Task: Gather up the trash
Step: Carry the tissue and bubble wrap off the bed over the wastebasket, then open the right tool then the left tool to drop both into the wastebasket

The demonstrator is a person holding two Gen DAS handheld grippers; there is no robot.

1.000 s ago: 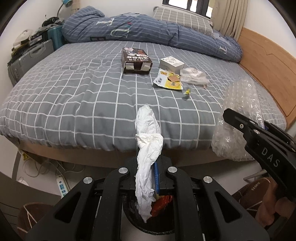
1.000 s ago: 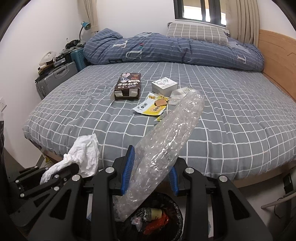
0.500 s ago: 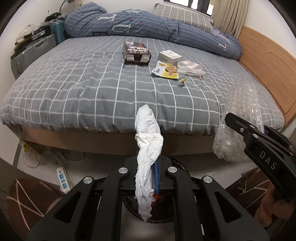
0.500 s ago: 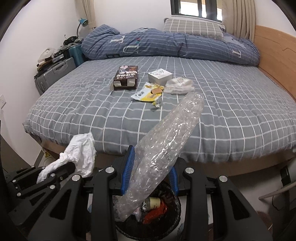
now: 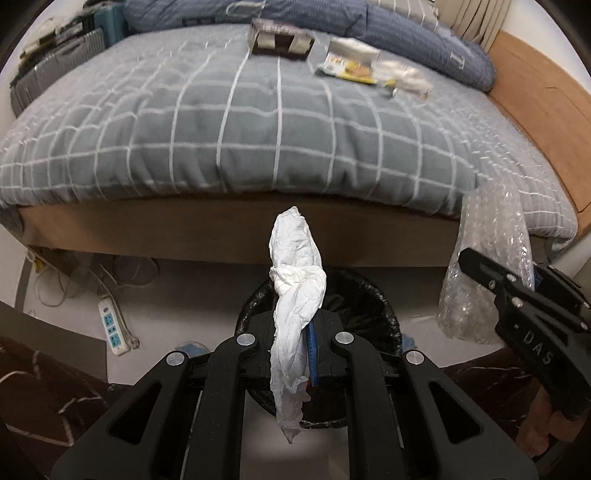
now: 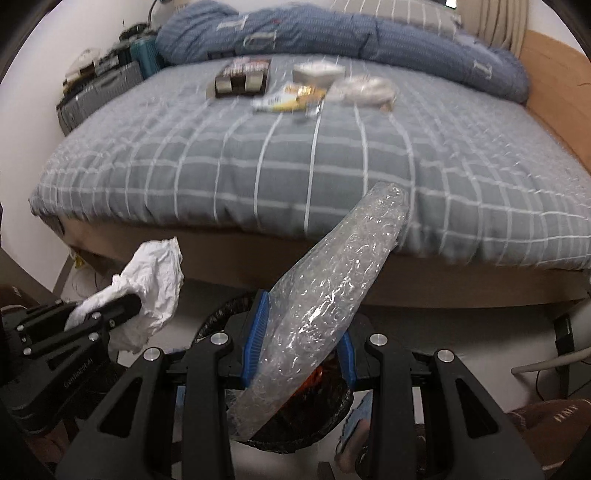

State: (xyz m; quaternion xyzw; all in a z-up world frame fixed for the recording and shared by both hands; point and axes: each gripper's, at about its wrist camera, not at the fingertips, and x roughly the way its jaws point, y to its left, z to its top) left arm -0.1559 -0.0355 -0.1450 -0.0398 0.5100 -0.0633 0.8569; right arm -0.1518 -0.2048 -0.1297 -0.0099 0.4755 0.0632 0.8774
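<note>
bed (image 6: pixel 332 166) ahead of me, grey cover with white grid. lying on it near the far end: dark box (image 6: pixel 242 77), white box (image 6: pixel 317 72) beside it, yellow wrapper (image 6: pixel 290 98) just in front, crumpled white packet (image 6: pixel 364 90) to the right. folded blue duvet (image 6: pixel 332 31) across the head. pale floor (image 5: pixel 177 295) below carries a black-lined bin (image 5: pixel 369 306) and a white power strip (image 5: pixel 110 326).
</note>
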